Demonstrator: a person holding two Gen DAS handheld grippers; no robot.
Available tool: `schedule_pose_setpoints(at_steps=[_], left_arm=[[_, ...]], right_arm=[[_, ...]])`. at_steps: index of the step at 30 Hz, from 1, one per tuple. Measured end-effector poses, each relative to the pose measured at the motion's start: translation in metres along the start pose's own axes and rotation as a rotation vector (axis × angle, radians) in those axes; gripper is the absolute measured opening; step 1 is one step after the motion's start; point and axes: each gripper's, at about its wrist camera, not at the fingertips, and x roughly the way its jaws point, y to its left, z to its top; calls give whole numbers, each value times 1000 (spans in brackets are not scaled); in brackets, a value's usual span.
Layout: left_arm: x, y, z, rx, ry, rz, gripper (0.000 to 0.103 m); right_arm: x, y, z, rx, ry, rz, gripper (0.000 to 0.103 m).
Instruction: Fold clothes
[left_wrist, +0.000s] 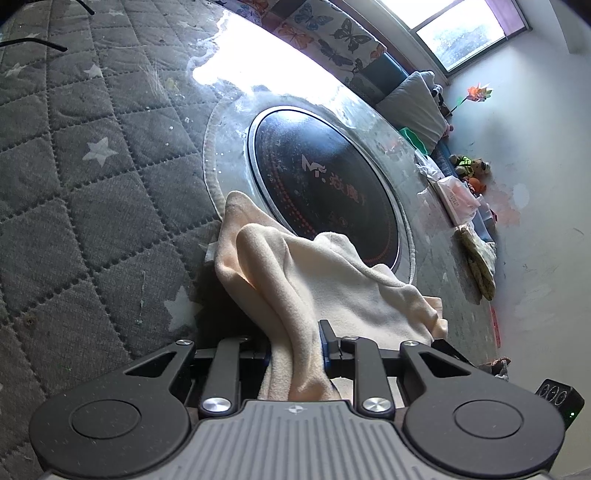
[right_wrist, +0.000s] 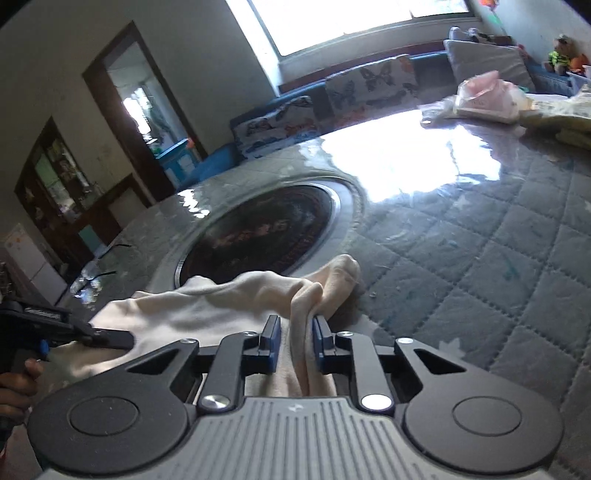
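Observation:
A cream cloth garment (left_wrist: 314, 280) lies bunched on the quilted grey table cover, partly over the round black plate in the table's middle. My left gripper (left_wrist: 297, 350) is shut on one bunched edge of it. My right gripper (right_wrist: 295, 341) is shut on another fold of the same garment (right_wrist: 229, 306). The left gripper also shows in the right wrist view (right_wrist: 110, 338) at the left, gripping the cloth, with the hand that holds it below. The cloth hangs slack between the two grippers.
The round black plate (left_wrist: 325, 184) sits in a silvery ring in the grey star-quilted cover (left_wrist: 92, 192). A pink-white packet (right_wrist: 484, 98) and yellowish folded cloth (right_wrist: 561, 118) lie at the table's far side. Butterfly cushions (right_wrist: 373, 88) line a bench under the window.

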Motion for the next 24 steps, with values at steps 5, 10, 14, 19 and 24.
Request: schedule_pose_setpoints(at_steps=[5,10,14,19,24], left_arm=[[0,0,0,2,-2,2,26],[1,-2,-1,20,-6,12,26],[1,-6,-3,55,-21,26,25],[1,-13,-6,100,-39,56,21],[-3,-30,-13,178,-68,100,18]], right_arm=[[3,-9,0,42,9,-17,32],[6,-13,0,53,-4,-10,36],[13,-13,2,59,7,16,22],[16,-13,2,93,0,26,15],[3,-6,1,47,-51,8,12]])
